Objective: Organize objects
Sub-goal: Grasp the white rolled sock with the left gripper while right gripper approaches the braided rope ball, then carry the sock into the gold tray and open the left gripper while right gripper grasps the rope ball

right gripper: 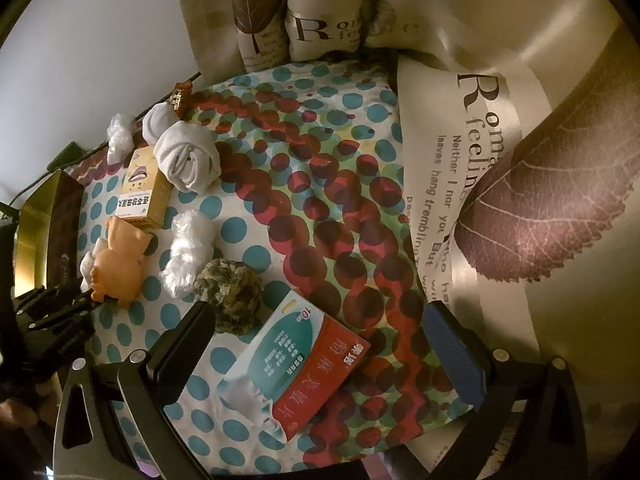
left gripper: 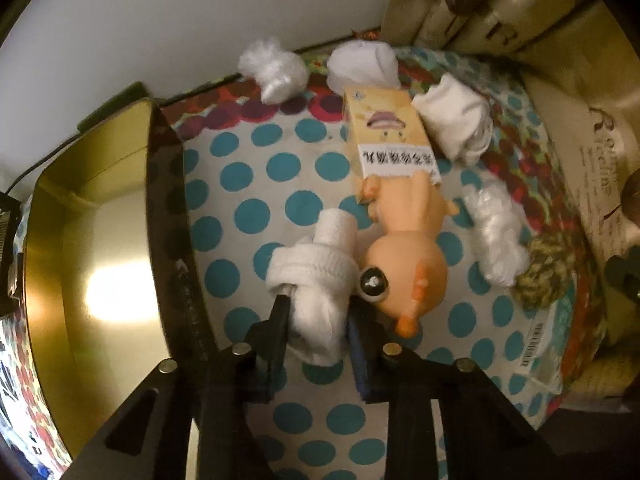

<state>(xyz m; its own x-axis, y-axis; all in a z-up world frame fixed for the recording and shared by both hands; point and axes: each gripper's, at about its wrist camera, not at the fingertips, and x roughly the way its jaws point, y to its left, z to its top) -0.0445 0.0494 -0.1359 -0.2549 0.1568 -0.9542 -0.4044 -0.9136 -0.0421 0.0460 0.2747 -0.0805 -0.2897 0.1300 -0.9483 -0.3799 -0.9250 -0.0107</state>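
Along the left edge of the left wrist view sits the gold box (left gripper: 100,240), its dark near wall rising just beside my left gripper (left gripper: 316,316). I judge it the likely destination, though nothing in the frames confirms that.

Lower centre: the jaws are clenched on the rolled white sock (left gripper: 316,276), pads pressing its lower fold, while the roll's upper end sticks out past the fingertips. Risk one: the grip is on soft cloth near one end, so the roll may unwind or slide out on the lift. Risk two: the orange toy (left gripper: 404,256) lies touching the sock on its right (head nearly against the right finger), so I could drag or tip it as I pull away. Risk three: the box wall is close on the left, and a low carry would catch the sock on its rim.

Upper centre to right: the yellow carton (left gripper: 384,128) overlaps the toy's body, so a nudged toy may shift it too. Two more white socks and plastic wads lie beyond, well apart from the grip.

Right wrist view, left to right: the same toy and carton at left, then the crumpled plastic (right gripper: 186,252) and the mottled pompom (right gripper: 232,296) at the left finger. My right gripper (right gripper: 320,348) is released, jaws wide, hovering over the red-and-teal packet (right gripper: 296,364). Descending carelessly could snag the pompom or just push the flat packet along the dotted cloth (right gripper: 320,184).
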